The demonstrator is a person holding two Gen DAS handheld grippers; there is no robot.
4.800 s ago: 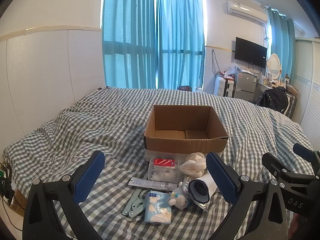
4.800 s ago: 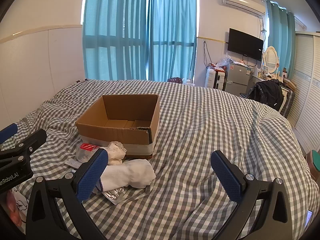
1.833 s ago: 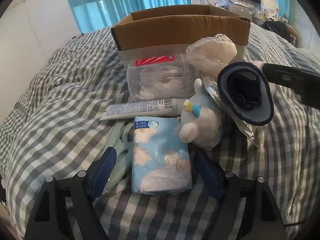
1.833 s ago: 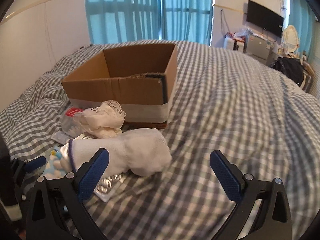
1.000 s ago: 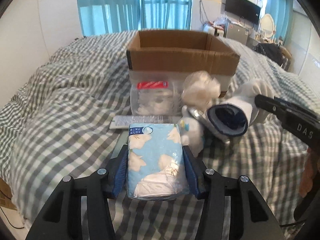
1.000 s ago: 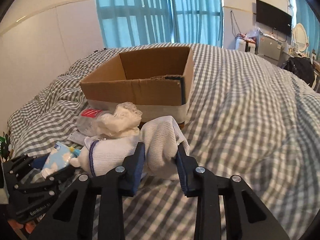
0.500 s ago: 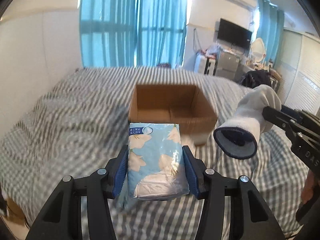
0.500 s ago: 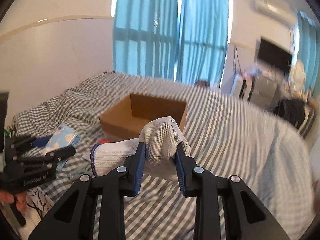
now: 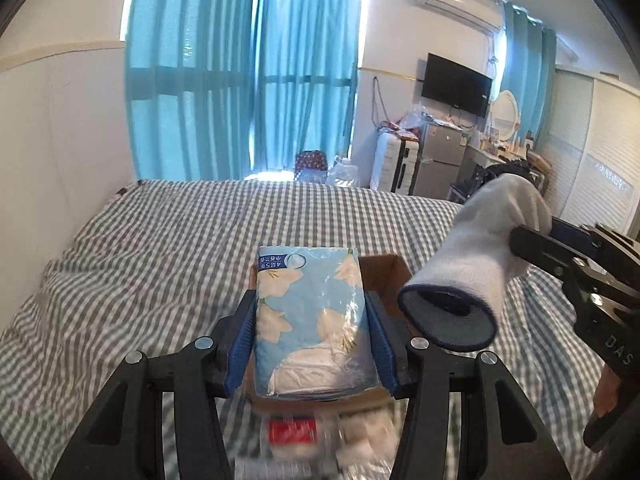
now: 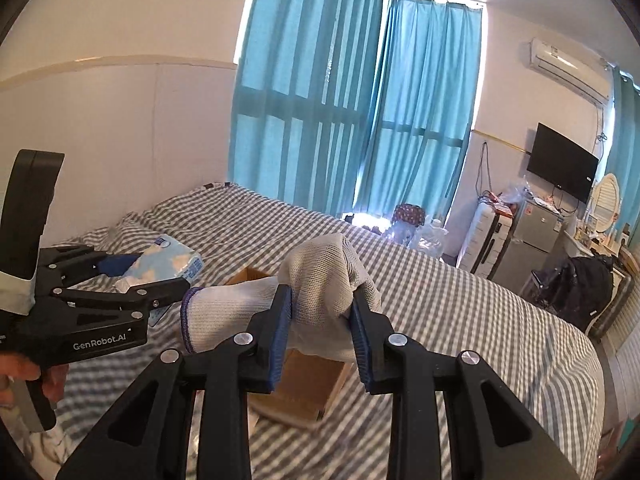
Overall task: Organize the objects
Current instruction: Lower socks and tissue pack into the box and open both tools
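My left gripper (image 9: pixel 311 320) is shut on a light blue tissue pack (image 9: pixel 312 316) with white flowers, held in the air above the open cardboard box (image 9: pixel 390 276). My right gripper (image 10: pixel 322 312) is shut on a white glove (image 10: pixel 320 280) with a blue cuff, also lifted above the box (image 10: pixel 304 384). The glove (image 9: pixel 476 256) hangs at the right of the left wrist view. The tissue pack (image 10: pixel 164 260) shows at the left of the right wrist view. The box is mostly hidden behind both held things.
The box sits on a grey checked bed (image 9: pixel 160 240). A clear container with a red label (image 9: pixel 292 432) and white items (image 9: pixel 368 432) lie blurred in front of the box. Blue curtains, a TV, a fridge and a suitcase stand beyond the bed.
Both grippers have risen further with their loads and moved toward the box, which now lies low in both views. Both grips are unchanged.
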